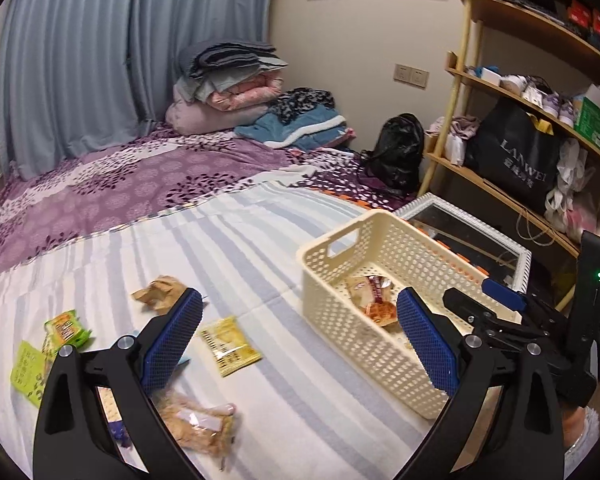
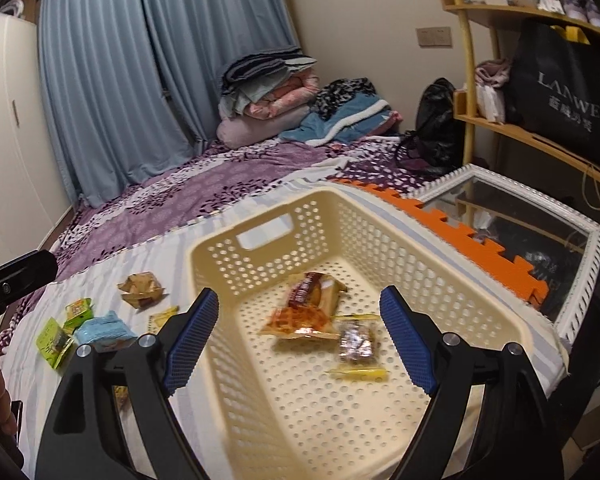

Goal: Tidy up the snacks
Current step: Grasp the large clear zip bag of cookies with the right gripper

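Observation:
A cream perforated basket [image 1: 384,240] [image 2: 228,256] stands on the striped sheet at the right. It holds three snack packets: a brown cake pack [image 2: 314,290], an orange waffle pack [image 2: 300,322] and a dark bar in a yellow-ended wrapper [image 2: 356,344]. Loose snacks lie left of it: a yellow packet [image 1: 230,346], a brown crumpled packet [image 1: 160,292], green packets [image 1: 66,328], a light blue packet [image 2: 104,330] and a clear bread pack [image 1: 198,426]. My left gripper [image 1: 300,332] is open and empty above the sheet. My right gripper [image 2: 300,328] is open and empty over the basket.
A white-framed mirror [image 2: 580,240] and orange foam mat [image 2: 460,232] lie right of the basket. Wooden shelves [image 1: 540,132] with a black bag stand at the right. Folded bedding [image 1: 228,88] and a black backpack [image 1: 398,152] sit at the far end of the bed.

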Demonstrator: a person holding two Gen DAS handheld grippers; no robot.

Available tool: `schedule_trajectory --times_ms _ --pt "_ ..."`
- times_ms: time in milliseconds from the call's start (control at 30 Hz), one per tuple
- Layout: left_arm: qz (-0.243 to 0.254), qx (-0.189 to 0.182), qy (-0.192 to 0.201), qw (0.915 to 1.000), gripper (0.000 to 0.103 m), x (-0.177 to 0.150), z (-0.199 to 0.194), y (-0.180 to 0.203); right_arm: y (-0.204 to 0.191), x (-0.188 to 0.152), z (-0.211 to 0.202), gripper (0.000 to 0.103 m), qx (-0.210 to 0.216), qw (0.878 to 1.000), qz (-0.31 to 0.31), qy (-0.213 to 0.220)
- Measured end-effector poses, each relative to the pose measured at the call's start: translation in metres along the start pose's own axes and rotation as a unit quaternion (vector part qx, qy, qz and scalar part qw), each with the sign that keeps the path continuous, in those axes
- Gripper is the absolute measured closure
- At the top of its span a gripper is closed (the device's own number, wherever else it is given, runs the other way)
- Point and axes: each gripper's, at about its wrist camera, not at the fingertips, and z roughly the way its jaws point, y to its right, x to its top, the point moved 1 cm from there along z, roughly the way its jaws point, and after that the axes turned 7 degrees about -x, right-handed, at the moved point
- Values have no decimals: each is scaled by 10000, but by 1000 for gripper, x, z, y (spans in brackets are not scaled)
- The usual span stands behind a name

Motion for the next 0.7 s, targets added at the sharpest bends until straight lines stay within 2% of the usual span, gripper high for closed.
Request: schedule_trajectory --times_ms 467,700 --pt "-701 785 187 9943 4 -23 -58 -96 -94 -16 -17 20 924 9933 -687 -26" --pt "-1079 1103 195 9878 4 -42 -81 -138 -145 -41 -3 19 1579 9803 -1051 -551"
